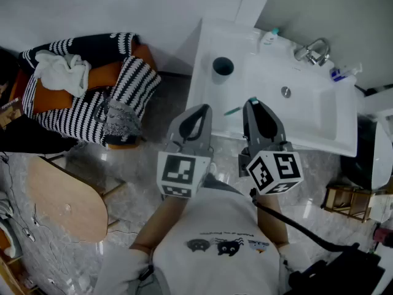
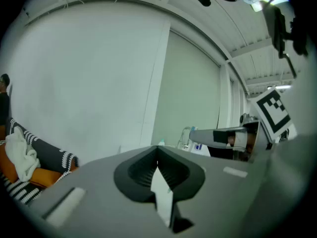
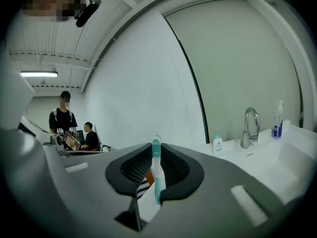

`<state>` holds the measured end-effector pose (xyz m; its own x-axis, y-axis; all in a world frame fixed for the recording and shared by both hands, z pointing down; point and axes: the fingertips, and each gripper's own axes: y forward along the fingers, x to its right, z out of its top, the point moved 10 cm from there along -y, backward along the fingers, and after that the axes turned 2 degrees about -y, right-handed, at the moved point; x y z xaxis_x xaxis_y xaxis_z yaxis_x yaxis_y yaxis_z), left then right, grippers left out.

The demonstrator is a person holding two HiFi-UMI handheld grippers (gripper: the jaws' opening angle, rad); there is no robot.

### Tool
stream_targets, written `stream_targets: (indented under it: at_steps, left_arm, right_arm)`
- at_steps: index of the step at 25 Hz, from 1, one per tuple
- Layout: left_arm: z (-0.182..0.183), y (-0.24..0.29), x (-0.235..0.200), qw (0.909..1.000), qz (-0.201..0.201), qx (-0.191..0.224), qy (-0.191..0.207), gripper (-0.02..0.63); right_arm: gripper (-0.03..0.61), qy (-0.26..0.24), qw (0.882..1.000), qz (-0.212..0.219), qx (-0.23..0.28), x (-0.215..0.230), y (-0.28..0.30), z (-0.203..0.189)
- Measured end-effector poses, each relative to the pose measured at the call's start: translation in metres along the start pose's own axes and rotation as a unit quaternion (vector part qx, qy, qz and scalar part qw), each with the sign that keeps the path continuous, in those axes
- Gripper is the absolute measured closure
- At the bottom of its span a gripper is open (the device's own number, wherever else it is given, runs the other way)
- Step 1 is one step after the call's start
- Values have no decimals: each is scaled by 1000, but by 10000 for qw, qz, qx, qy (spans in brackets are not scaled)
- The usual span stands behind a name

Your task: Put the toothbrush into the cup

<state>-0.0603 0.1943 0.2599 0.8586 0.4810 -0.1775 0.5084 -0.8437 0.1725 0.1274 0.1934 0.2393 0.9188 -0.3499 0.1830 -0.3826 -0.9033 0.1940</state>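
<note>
Gripping toothbrush point(image 3: 157, 172), R claw point(image 1: 253, 103) sits by white sink point(image 1: 319, 112) w/ cup point(image 1: 223, 67); L claw point(image 1: 202, 110) closed, empty.

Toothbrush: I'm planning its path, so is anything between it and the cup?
Nothing visible does. The right gripper holds the toothbrush, and only bare white counter lies between it and the cup.

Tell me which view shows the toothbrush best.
Right gripper view: the toothbrush stands close up, clamped between the jaws. Head view shows only a thin teal sliver; left gripper view, none clearly.
</note>
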Motion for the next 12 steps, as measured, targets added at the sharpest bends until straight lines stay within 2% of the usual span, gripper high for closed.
stream_targets:
  at_steps: [12]
  left_arm:
    - [-1,0,-1,10000,-26,-32,48,614]
  right_arm:
    - [525,-22,10000,16,-40,0,1,-3]
